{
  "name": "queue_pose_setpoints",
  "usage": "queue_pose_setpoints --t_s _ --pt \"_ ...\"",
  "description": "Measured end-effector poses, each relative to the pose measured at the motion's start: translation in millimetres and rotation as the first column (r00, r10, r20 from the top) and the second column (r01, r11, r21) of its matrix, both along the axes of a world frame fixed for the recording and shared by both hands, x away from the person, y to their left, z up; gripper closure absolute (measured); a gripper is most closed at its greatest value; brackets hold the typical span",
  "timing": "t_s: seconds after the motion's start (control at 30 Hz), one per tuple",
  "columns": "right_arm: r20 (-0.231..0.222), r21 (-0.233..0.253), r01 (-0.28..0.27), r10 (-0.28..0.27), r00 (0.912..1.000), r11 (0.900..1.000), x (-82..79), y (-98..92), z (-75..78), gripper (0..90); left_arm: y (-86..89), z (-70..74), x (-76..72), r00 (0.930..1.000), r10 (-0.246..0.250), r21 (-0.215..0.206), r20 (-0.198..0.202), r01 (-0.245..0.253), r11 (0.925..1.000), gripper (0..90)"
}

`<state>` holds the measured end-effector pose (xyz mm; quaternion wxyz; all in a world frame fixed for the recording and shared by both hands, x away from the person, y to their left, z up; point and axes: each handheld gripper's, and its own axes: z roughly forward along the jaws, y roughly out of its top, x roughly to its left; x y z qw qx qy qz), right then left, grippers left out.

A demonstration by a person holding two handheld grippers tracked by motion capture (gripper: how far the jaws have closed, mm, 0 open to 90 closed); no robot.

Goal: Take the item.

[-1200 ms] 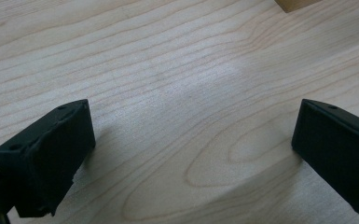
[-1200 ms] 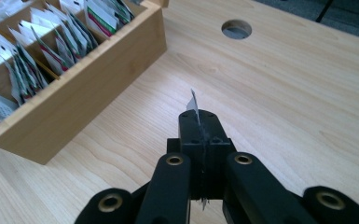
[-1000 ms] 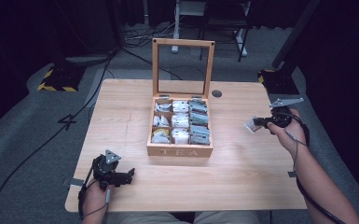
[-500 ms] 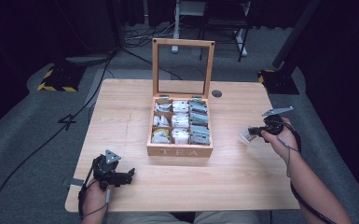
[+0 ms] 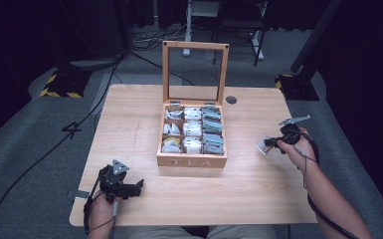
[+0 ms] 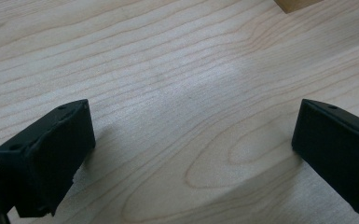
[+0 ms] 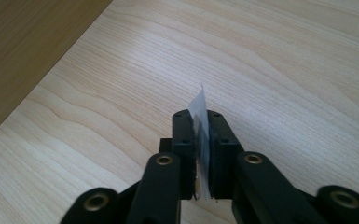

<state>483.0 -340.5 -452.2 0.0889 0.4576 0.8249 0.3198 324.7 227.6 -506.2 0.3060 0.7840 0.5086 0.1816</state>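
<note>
A wooden tea box (image 5: 192, 161) marked TEA stands mid-table with its glass lid upright, its compartments filled with tea bags (image 5: 193, 129). My right gripper (image 5: 270, 144) hovers to the right of the box, shut on a thin white tea bag packet (image 5: 264, 146); in the right gripper view the packet (image 7: 198, 106) stands edge-on between the closed jaws, just above the tabletop. My left gripper (image 5: 135, 187) rests near the front left of the table, open, with bare wood between its fingers (image 6: 51, 154).
The box's side wall (image 7: 23, 51) fills the upper left of the right gripper view. A round cable hole (image 5: 231, 99) sits behind the box. Dark floor, cables and chair legs surround the table (image 5: 129, 114).
My right gripper has moved down and toward the front of the table with the packet, ending lower beside the box. The left gripper has stayed put.
</note>
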Motion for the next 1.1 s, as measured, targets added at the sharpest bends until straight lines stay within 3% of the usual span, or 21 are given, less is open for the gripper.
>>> queue_pose_setpoints --t_s 0.13,0.17,0.23,0.43,0.7,0.93,1.1 --pt "0.005 0.009 0.004 -0.004 1.0 1.0 2.4 -2.4 -4.9 62.9 0.0 0.0 0.0 1.0 0.0 0.0 0.0 0.0 1.0 0.0" --pt "0.032 0.005 0.009 -0.01 0.9995 1.0 3.9 -4.2 -8.0 54.5 0.0 0.0 0.0 1.0 0.0 0.0 0.0 0.0 1.0 0.0" --pt "0.036 0.015 0.024 -0.025 0.9991 1.0 5.1 -6.5 -11.4 50.2 -0.1 0.0 -0.1 1.0 0.0 0.0 0.0 0.0 1.0 0.0" --pt "0.057 0.013 0.049 -0.049 0.9972 0.999 6.8 -13.4 -16.0 44.9 -0.2 -0.1 -0.2 1.0 0.001 -0.002 -0.001 -0.001 1.0 0.0" --pt "0.081 0.022 0.055 -0.056 0.9951 0.998 1.8 -18.4 -9.1 44.2 -0.1 -0.1 -0.1 1.0 0.0 -0.001 0.001 0.0 1.0 0.0" --pt "0.125 0.049 0.017 -0.023 0.9918 0.999 -12.2 -16.8 8.7 43.1 -0.2 0.0 -0.5 1.0 0.002 0.0 0.0 -0.002 1.0 0.0" --pt "0.176 0.075 -0.05 0.037 0.9837 0.996 -34.2 -8.8 24.3 41.7 -0.3 -0.1 0.0 1.0 -0.001 -0.002 0.0 0.001 1.0 0.0"
